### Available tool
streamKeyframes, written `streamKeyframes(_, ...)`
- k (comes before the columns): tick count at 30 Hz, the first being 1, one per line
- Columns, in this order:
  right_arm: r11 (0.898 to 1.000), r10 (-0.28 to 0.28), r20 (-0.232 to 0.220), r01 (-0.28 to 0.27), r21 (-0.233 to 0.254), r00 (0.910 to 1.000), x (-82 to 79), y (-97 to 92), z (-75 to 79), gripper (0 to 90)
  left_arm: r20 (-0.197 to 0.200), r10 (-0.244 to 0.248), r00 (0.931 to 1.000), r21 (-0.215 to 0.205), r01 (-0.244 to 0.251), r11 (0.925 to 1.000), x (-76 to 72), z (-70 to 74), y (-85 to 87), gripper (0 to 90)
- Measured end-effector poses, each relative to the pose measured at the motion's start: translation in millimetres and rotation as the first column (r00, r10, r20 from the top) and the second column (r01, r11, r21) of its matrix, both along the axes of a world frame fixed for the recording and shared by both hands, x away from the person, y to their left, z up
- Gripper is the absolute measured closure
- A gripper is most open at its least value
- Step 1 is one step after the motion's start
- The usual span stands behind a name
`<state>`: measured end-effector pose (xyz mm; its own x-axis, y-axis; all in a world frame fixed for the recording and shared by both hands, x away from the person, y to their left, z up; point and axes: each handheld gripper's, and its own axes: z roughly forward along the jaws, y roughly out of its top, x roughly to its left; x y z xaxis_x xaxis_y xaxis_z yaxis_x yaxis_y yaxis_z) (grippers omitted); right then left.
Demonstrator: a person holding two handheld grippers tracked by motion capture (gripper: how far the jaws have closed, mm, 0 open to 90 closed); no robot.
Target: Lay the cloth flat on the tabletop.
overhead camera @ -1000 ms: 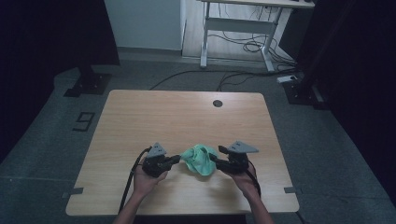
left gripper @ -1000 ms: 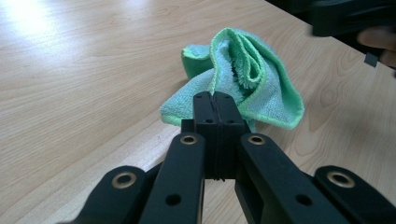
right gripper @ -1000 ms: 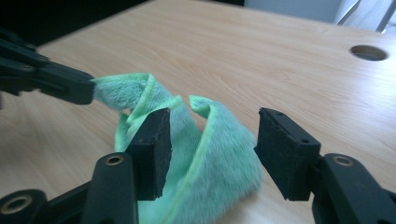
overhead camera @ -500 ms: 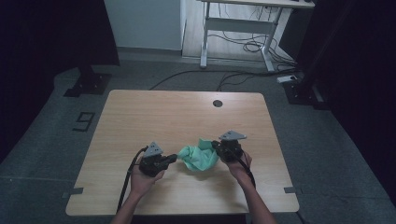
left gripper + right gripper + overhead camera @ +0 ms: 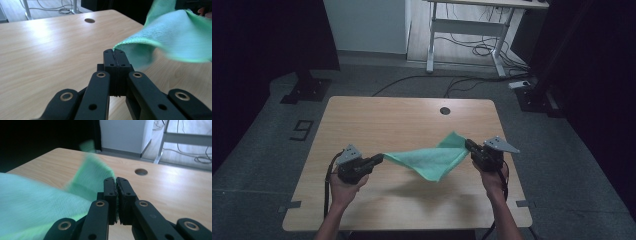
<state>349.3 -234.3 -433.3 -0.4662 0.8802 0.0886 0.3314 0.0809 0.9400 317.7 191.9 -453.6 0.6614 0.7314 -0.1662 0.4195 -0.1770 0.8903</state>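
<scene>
the jaws of the left gripper (image 5: 115, 53) are pressed together on one corner of the green cloth (image 5: 432, 159), as is seen in the left gripper view, where the hem disappears between the pads. the jaws of the right gripper (image 5: 116, 181) have just been closing and are now clamped on the opposite corner, with the fabric caught at their tips. in the high view the cloth is held stretched between the two grippers, left gripper (image 5: 378, 159) at lower left of centre and right gripper (image 5: 470, 146) at right of centre, lifted off the desk (image 5: 402, 117), its middle sagging to a point above its shadow.

the cloth is judged light, soft and limp; it drapes and folds freely, so it is best taken at corners or hems, as here. the sag and the shadow are given by the high view, the pinch at each corner by the gripper views. a round hole (image 5: 444, 110) is seen in the desk beyond the cloth.
</scene>
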Motion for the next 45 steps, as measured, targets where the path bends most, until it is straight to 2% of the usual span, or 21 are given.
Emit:
streamKeyframes(3, 1.000, 0.000, -0.035, 0.000, 0.010, 0.9994, 2.0, -5.1, -11.7, 86.1, -0.022, -0.006, 0.9997, 0.015, 0.006, 0.9999, 0.1, -9.5, -0.2, 89.9)
streamKeyframes(4, 1.000, 0.000, -0.065, 0.000, -0.008, 0.9979, 6.1, -5.4, -24.9, 85.8, -0.036, -0.008, 0.9993, 0.023, 0.009, 0.9997, 0.5, -16.2, -1.5, 89.9)
streamKeyframes(6, 1.000, -0.002, -0.078, 0.001, -0.013, 0.9970, 8.6, -5.4, -30.1, 85.8, -0.064, -0.018, 0.9978, 0.039, 0.021, 0.9990, 1.4, -26.6, -5.1, 89.8)
streamKeyframes(9, 1.000, -0.018, -0.148, 0.017, -0.007, 0.9888, 20.6, -4.4, -50.0, 85.7, -0.089, -0.027, 0.9956, 0.068, 0.033, 0.9972, 0.9, -39.6, -8.7, 89.8)
streamKeyframes(12, 1.000, -0.018, -0.164, 0.019, 0.001, 0.9863, 22.7, -4.6, -54.0, 85.6, -0.095, -0.023, 0.9952, 0.066, 0.030, 0.9974, 2.1, -41.0, -7.0, 89.8)
streamKeyframes(14, 1.000, -0.010, -0.164, 0.011, 0.004, 0.9864, 23.1, -3.5, -54.9, 85.5, -0.095, -0.018, 0.9953, 0.055, 0.023, 0.9982, 4.4, -38.8, -4.5, 89.8)
streamKeyframes(17, 1.000, 0.002, -0.132, -0.001, 0.006, 0.9912, 21.7, -0.3, -48.3, 85.6, -0.068, -0.006, 0.9977, 0.037, 0.008, 0.9993, 7.1, -23.4, 1.4, 89.8)
streamKeyframes(22, 0.999, 0.014, -0.025, -0.013, 0.031, 0.9996, 23.0, 7.5, -24.8, 85.3, 0.014, 0.004, 0.9999, 0.001, -0.004, 1.0000, -0.9, 12.3, 12.8, 89.7)
streamKeyframes(24, 0.999, 0.021, -0.007, -0.021, 0.033, 0.9997, 30.0, 16.2, -20.8, 84.1, 0.021, 0.011, 0.9997, -0.001, -0.011, 0.9999, -5.8, 13.5, 16.7, 89.8)
streamKeyframes(26, 1.000, 0.014, -0.028, -0.013, 0.014, 0.9995, 35.4, 20.4, -27.7, 80.4, -0.027, 0.001, 0.9996, 0.016, 0.000, 0.9999, -6.0, -1.9, 15.1, 89.7)
streamKeyframes(27, 1.000, 0.014, -0.028, -0.013, 0.014, 0.9995, 35.4, 20.4, -27.7, 80.4, -0.027, 0.001, 0.9996, 0.016, 0.000, 0.9999, -6.0, -1.9, 15.1, 89.6)
streamKeyframes(28, 1.000, 0.000, -0.054, -0.001, -0.018, 0.9985, 40.0, 22.2, -34.7, 76.7, -0.077, -0.008, 0.9970, 0.028, 0.011, 0.9996, -4.2, -16.3, 12.0, 89.6)
streamKeyframes(29, 0.998, -0.019, -0.107, 0.012, -0.068, 0.9940, 47.4, 23.7, -45.8, 69.7, -0.112, -0.014, 0.9936, 0.040, 0.018, 0.9990, -2.7, -28.2, 8.8, 89.4)
streamKeyframes(30, 0.991, -0.054, -0.173, 0.033, -0.127, 0.9834, 56.8, 23.3, -63.8, 62.0, -0.157, -0.031, 0.9871, 0.051, 0.039, 0.9979, -1.7, -44.7, 3.7, 89.2)
streamKeyframes(32, 0.990, -0.064, -0.186, 0.040, -0.132, 0.9805, 57.6, 21.9, -68.6, 60.1, -0.168, -0.042, 0.9849, 0.058, 0.052, 0.9970, -2.3, -51.8, 0.6, 89.0)
streamKeyframes(33, 0.992, -0.068, -0.195, 0.047, -0.114, 0.9784, 57.1, 19.0, -73.5, 58.1, -0.174, -0.048, 0.9836, 0.059, 0.059, 0.9965, -2.8, -55.2, -1.3, 89.0)
streamKeyframes(36, 0.994, -0.078, -0.179, 0.062, -0.092, 0.9808, 49.2, 14.9, -71.9, 52.3, -0.194, -0.070, 0.9785, 0.061, 0.083, 0.9947, -2.6, -57.8, -7.8, 88.8)
streamKeyframes(39, 0.995, -0.074, -0.167, 0.061, -0.084, 0.9832, 44.3, 14.9, -67.5, 50.4, -0.193, -0.089, 0.9773, 0.063, 0.103, 0.9928, -5.1, -56.2, -11.9, 88.0)
streamKeyframes(41, 0.996, -0.063, -0.164, 0.050, -0.080, 0.9844, 38.5, 15.4, -64.3, 49.7, -0.196, -0.101, 0.9754, 0.070, 0.117, 0.9906, -7.1, -55.3, -14.2, 82.5)
streamKeyframes(42, 0.996, -0.049, -0.164, 0.036, -0.081, 0.9852, 31.4, 16.5, -64.5, 49.7, -0.212, -0.118, 0.9700, 0.073, 0.137, 0.9879, -8.0, -54.2, -14.5, 78.6)
streamKeyframes(45, 0.996, -0.027, -0.167, 0.013, -0.083, 0.9856, 24.5, 17.4, -68.2, 49.7, -0.211, -0.123, 0.9698, 0.070, 0.140, 0.9876, -9.1, -51.3, -12.8, 71.0)
